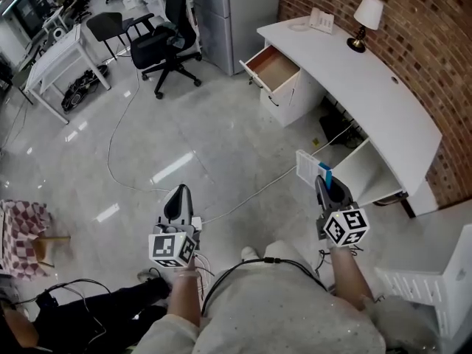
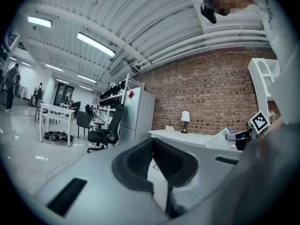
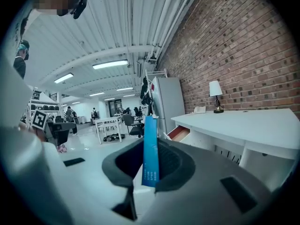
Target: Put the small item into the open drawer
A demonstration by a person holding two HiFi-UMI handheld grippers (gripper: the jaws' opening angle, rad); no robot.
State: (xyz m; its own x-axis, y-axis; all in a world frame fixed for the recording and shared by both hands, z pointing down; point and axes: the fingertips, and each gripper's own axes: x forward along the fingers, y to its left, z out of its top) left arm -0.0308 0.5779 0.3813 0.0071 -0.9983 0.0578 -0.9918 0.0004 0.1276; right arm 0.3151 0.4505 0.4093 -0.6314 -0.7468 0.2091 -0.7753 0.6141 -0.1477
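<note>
A flat blue-and-white small box (image 1: pixel 308 167) stands upright in my right gripper (image 1: pixel 323 181), whose jaws are shut on it; in the right gripper view the blue edge of the box (image 3: pixel 151 150) sticks up between the pads. The open drawer (image 1: pixel 273 66), wood-lined, juts out of the white cabinet under the curved white desk (image 1: pixel 369 72), well ahead of the gripper and apart from it; the drawer (image 3: pixel 179 133) also shows far off in the right gripper view. My left gripper (image 1: pixel 178 198) hangs over the floor at the left, jaws together with nothing in them.
A lamp (image 1: pixel 366 18) and a phone (image 1: pixel 321 21) sit on the desk. Black office chairs (image 1: pixel 168 39) and a grey metal cabinet (image 1: pixel 232 9) stand beyond the drawer. A cable (image 1: pixel 118 150) runs across the shiny floor. A white shelf unit (image 1: pixel 435 286) is at my lower right.
</note>
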